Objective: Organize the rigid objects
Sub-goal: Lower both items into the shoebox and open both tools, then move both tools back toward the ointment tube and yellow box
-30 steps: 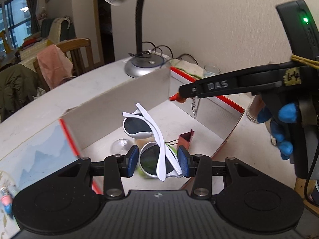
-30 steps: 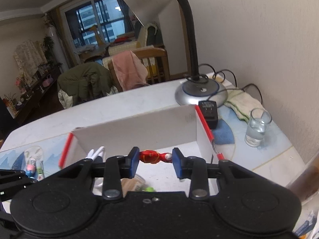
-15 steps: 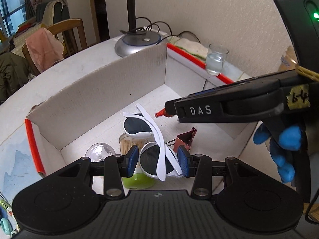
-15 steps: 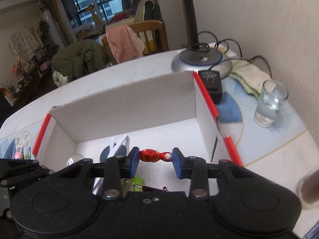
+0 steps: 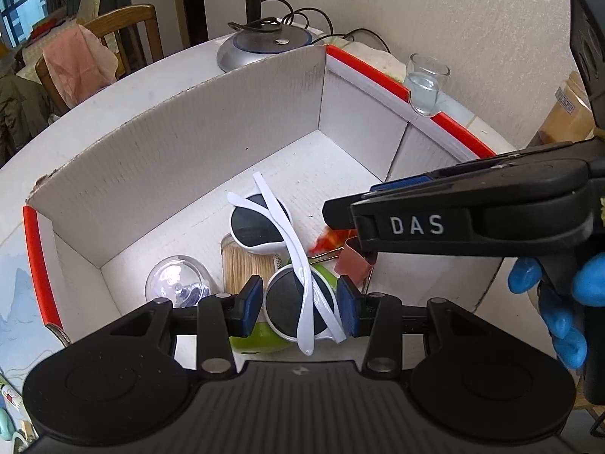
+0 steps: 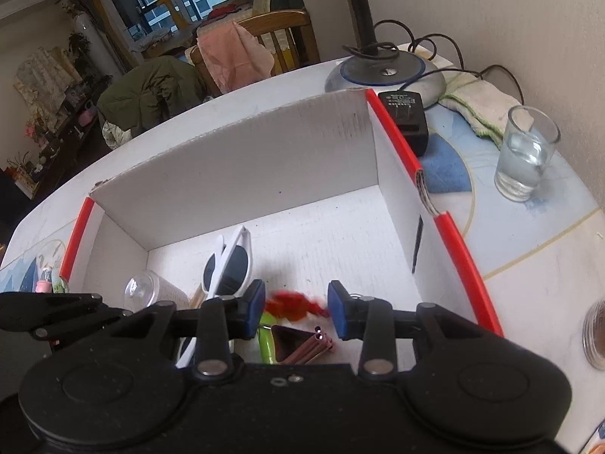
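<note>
A white cardboard box (image 5: 196,136) with red edges holds white sunglasses (image 5: 295,261), a toothpick jar (image 5: 245,265), a clear dome (image 5: 176,283), a green object (image 5: 261,340) and a brown binder clip (image 5: 353,265). My left gripper (image 5: 300,304) is shut on the sunglasses' near lens, low over the box. My right gripper (image 6: 295,310) is open over the box (image 6: 234,174); a small red figure (image 6: 293,304), blurred, is between and below its pads, loose. The figure also shows blurred in the left wrist view (image 5: 332,238).
A lamp base (image 6: 385,75), a black power adapter (image 6: 406,117), a folded cloth (image 6: 476,102) and a glass of water (image 6: 525,155) stand beyond and right of the box. A jar lid (image 6: 595,335) sits at the right edge. Chairs with clothes stand behind the table.
Both grippers came lower over the box. My right gripper opened and the red figure dropped out of its pads. My left gripper still holds the sunglasses.
</note>
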A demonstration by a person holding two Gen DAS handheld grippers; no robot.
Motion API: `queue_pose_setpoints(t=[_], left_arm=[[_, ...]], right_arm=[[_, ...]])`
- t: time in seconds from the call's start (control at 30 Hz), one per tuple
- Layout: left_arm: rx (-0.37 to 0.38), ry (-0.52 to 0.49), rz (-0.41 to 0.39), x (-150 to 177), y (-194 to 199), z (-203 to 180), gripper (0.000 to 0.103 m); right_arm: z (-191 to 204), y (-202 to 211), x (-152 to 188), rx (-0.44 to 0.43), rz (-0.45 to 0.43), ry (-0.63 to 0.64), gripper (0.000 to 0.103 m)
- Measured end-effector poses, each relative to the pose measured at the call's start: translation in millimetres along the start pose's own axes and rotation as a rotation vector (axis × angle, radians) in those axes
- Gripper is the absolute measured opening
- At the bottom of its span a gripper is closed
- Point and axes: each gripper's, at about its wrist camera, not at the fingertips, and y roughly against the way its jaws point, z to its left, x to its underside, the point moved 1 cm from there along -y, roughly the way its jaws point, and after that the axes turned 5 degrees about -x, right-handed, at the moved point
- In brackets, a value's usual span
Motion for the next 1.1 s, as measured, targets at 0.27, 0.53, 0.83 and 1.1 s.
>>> queue_pose_setpoints(t=[0.27,0.53,0.83,1.1], left_arm=[[-0.009,0.002,-0.014,3,3,0,0.042],[-0.012,0.015,-0.034,7,14,6,0.051],[0.004,0.043,-0.091,20,42,11,0.054],[0.011,0.095,-0.157,34,79,28,0.054]], right_arm=[[2,6,3,-0.008,-0.001,-0.008,0.04],[2,16,6,0.001,-0.022,-0.014,0.049],[16,35,9,0.008,-0.054,0.021,0.055],[44,60,15,-0.006,-0.097,0.088,0.062]])
